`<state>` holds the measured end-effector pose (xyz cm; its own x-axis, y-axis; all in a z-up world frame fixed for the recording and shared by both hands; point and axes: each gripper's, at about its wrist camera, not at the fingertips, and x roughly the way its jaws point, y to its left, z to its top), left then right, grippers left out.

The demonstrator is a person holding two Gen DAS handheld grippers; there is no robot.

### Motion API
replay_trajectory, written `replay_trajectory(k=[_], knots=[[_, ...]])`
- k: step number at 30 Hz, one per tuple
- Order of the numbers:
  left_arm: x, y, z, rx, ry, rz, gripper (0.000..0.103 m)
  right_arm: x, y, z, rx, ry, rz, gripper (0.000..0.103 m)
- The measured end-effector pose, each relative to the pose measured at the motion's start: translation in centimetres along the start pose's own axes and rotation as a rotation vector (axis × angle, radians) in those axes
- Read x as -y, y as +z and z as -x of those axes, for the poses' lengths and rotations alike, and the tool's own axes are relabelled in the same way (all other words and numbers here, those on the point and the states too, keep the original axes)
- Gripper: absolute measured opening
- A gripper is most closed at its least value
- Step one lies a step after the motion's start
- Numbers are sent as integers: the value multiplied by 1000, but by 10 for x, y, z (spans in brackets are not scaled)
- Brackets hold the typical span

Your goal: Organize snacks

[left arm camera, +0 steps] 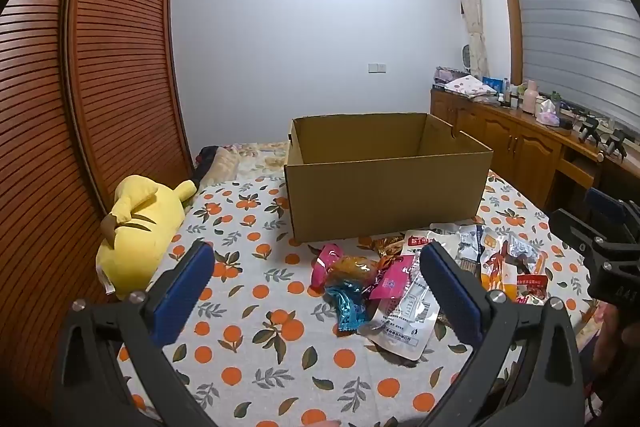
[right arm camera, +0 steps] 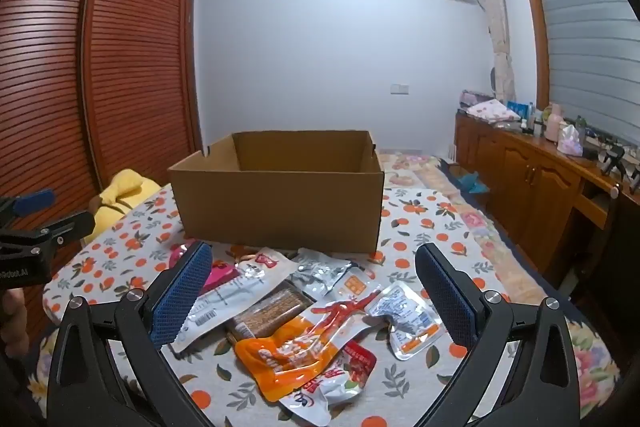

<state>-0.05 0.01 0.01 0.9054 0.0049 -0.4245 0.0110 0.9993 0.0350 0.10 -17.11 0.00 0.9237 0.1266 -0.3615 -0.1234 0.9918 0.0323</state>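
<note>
An open brown cardboard box [left arm camera: 388, 183] stands on the orange-print cloth; it also shows in the right wrist view [right arm camera: 280, 203]. Its inside looks empty. A heap of snack packets lies in front of it: a pink packet [left arm camera: 394, 281], a teal wrapper [left arm camera: 348, 305], a silver pouch [left arm camera: 404, 323], an orange pouch [right arm camera: 288, 351], a small clear packet [right arm camera: 408, 319] and a brown bar [right arm camera: 272, 311]. My left gripper [left arm camera: 316, 291] is open and empty, above the heap's left end. My right gripper [right arm camera: 312, 291] is open and empty, above the heap.
A yellow plush toy [left arm camera: 140, 231] lies at the cloth's left edge by the slatted wardrobe [left arm camera: 80, 107]. A wooden cabinet [right arm camera: 532, 179] with bottles and clutter runs along the right wall. The right gripper's body [left arm camera: 600, 251] shows at the left view's right edge.
</note>
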Motion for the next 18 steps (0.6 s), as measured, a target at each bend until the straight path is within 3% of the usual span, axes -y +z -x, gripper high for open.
replay_trajectory(k=[18], knots=[[0,-5,-1,-6,0,-4,103,1,-1,-2,-2,-8,2,103]])
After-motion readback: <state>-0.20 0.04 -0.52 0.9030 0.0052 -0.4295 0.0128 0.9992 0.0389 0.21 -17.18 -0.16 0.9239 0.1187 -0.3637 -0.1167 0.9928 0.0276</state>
